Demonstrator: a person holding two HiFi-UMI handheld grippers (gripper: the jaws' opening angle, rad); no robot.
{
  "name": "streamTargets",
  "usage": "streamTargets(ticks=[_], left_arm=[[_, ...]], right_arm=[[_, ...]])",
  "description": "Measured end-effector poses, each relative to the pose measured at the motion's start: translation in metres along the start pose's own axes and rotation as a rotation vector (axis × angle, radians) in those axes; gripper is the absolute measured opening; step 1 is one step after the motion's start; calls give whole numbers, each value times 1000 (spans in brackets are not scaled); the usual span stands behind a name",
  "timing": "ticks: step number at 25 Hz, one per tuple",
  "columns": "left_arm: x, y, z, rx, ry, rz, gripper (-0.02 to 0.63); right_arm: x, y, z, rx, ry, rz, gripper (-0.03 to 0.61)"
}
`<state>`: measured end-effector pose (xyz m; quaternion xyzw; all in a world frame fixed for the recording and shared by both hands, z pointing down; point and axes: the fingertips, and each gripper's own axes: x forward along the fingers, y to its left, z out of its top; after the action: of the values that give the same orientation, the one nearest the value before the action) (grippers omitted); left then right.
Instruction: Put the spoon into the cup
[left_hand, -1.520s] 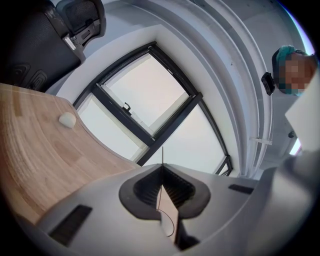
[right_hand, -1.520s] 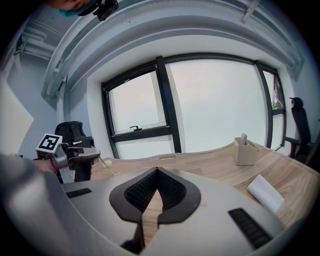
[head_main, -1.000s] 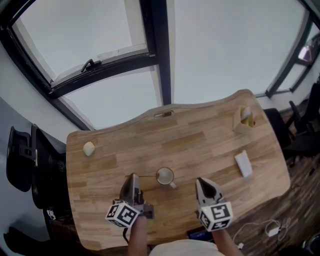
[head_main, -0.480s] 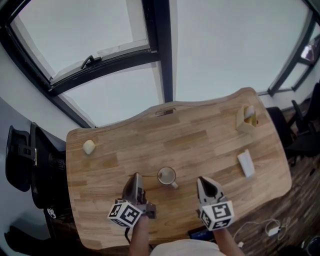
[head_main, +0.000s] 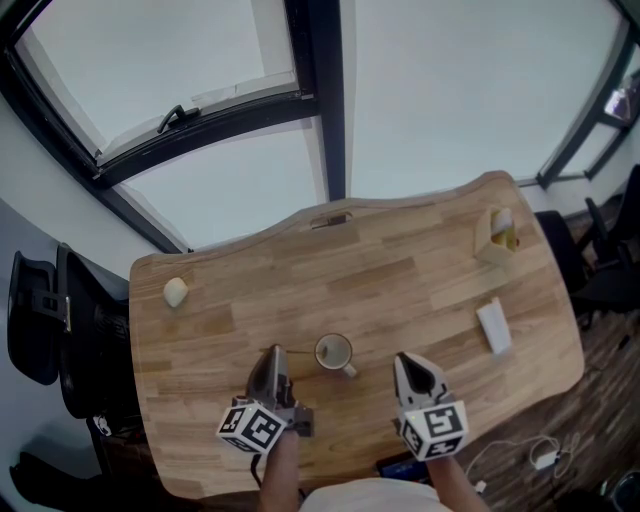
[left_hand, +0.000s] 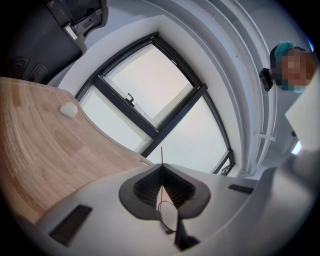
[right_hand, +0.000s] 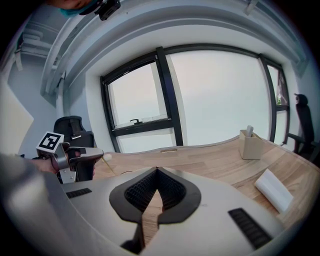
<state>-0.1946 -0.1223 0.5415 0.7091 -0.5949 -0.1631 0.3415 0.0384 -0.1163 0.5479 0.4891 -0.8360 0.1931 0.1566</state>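
A beige cup (head_main: 332, 351) with its handle toward the lower right stands on the wooden table (head_main: 420, 280), between my two grippers. My left gripper (head_main: 270, 353) is just left of the cup and shut on a thin spoon. In the left gripper view the spoon's slim handle (left_hand: 161, 156) sticks out past the closed jaws of that gripper (left_hand: 161, 171). The right gripper view shows the spoon (right_hand: 108, 165) as a fine stick slanting down from the left gripper (right_hand: 75, 155). My right gripper (head_main: 404, 362) (right_hand: 157, 171) is right of the cup, shut and holding nothing.
A wooden holder box (head_main: 497, 240) (right_hand: 251, 145) stands at the table's far right, with a white block (head_main: 492, 328) (right_hand: 274, 190) nearer. A pale round lump (head_main: 176, 292) (left_hand: 68, 109) lies at the far left. A black office chair (head_main: 40, 320) stands off the left edge, with windows behind the table.
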Motion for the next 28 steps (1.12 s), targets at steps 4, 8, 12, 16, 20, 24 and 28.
streamTargets(ticks=[4, 8, 12, 16, 20, 24, 28], left_arm=[[3, 0, -4, 3, 11, -2, 2], [3, -1, -6, 8, 19, -2, 2], [4, 0, -8, 11, 25, -2, 2], [7, -2, -11, 27, 38, -5, 2], [9, -1, -15, 41, 51, -8, 2], [10, -3, -18, 49, 62, -5, 2], [15, -2, -25, 91, 88, -11, 2]], right_arm=[[2, 1, 0, 2, 2, 5, -3], [3, 1, -1, 4, 6, 7, -3], [4, 2, -1, 3, 6, 8, -3], [6, 1, -2, 7, 3, 7, -3], [7, 1, -5, 8, 15, 6, -3], [8, 1, -9, 9, 26, 7, -3], [11, 1, -10, 12, 27, 7, -3]])
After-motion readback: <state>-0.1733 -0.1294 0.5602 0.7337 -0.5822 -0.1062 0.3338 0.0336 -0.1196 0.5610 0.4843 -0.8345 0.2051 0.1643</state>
